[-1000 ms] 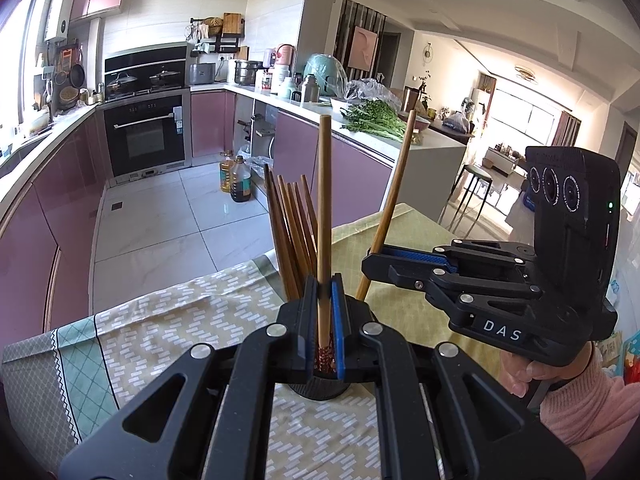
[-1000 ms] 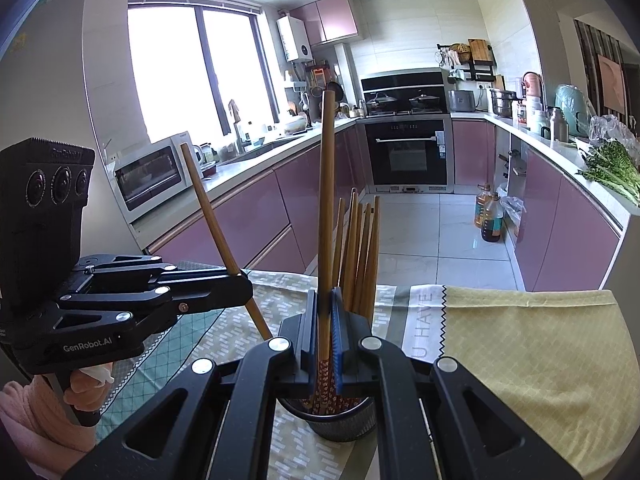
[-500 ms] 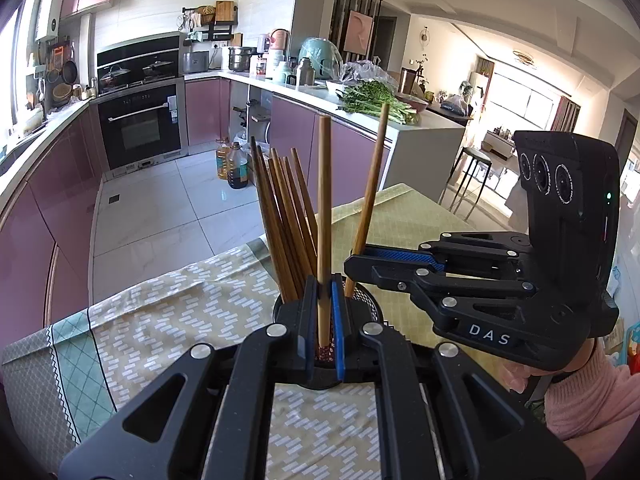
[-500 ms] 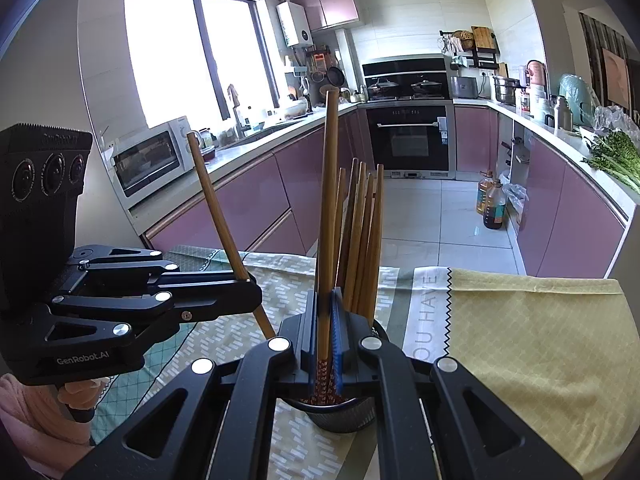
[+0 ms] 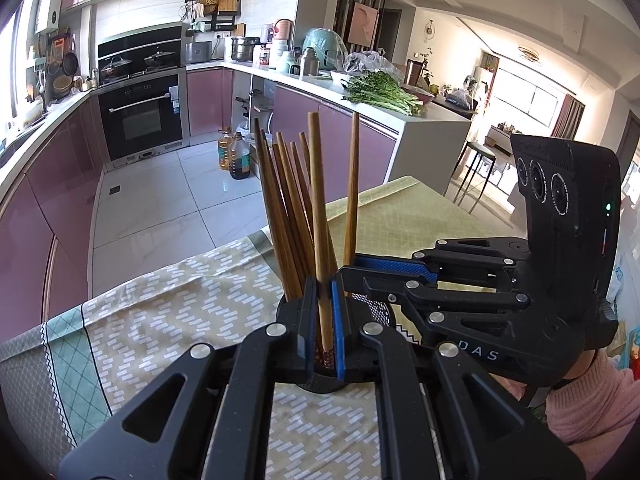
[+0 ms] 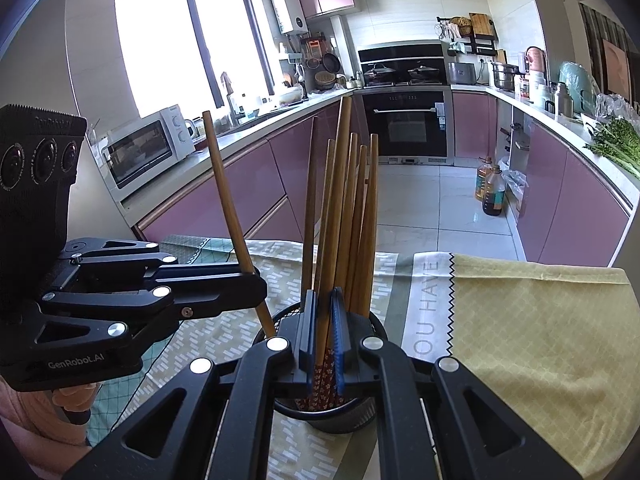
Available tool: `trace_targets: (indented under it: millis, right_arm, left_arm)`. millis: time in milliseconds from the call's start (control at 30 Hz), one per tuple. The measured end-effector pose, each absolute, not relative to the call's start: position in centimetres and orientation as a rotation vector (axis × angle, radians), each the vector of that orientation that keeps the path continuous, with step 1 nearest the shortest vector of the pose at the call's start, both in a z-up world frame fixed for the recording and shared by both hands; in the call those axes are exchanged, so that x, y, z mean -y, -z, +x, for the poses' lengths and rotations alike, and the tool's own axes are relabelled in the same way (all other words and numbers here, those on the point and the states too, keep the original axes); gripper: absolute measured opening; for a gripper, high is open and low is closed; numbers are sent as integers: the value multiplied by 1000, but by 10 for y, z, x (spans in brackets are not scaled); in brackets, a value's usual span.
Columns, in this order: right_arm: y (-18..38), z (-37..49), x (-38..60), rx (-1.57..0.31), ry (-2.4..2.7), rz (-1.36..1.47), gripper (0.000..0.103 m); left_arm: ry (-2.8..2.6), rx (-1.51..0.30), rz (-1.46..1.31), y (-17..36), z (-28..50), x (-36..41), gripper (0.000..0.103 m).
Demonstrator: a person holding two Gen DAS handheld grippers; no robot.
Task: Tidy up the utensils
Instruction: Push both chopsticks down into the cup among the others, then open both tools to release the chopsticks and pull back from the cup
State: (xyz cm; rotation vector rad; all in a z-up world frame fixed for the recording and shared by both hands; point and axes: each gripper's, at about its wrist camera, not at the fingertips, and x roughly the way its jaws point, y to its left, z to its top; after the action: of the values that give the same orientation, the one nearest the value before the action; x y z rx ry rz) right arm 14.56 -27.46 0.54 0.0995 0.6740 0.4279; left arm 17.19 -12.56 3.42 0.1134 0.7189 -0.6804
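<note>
Since a second ago both grippers have sunk toward the black mesh holder [image 6: 326, 408], and each chopstick's patterned tip now sits inside its rim. The left gripper [image 5: 321, 322] is clenched on one chopstick [image 5: 318, 216]; the right gripper [image 6: 324, 330] is clenched on another [image 6: 338, 208]. More chopsticks [image 5: 280, 216] stand bunched in the holder at 11 o'clock of the left one. The holder's base is hidden behind the jaws. It stands on a patterned tablecloth [image 5: 168, 316], with a kitchen with purple cabinets [image 6: 576, 196] beyond.
</note>
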Motion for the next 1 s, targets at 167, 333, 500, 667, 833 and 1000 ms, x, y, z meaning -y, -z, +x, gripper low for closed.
trace_targets:
  millis: [167,333,500,667,833,1000]
  right_arm:
    - [-3,151,276,-678,-428,111,7]
    - [0,155,275,-686,-428,124,7]
    - [3,159,276,-690,-425,136,7]
    - [6,160,279,-699,-420,149,7]
    - [10,158,282,-712,-417,165,7]
    - [10,148,287,-701,-418,179,17]
  left_arm:
    - [674,-718,114,-30,177,126,8]
    - [667,-725,109,-26,183,129,8]
    - [655,-734,99,-21,185,128,8]
    - [652,-759,89,-13,189,127,9]
    - [648,-793,59,-2,193,123,9]
    - [631,-779,8,2,186,108,18]
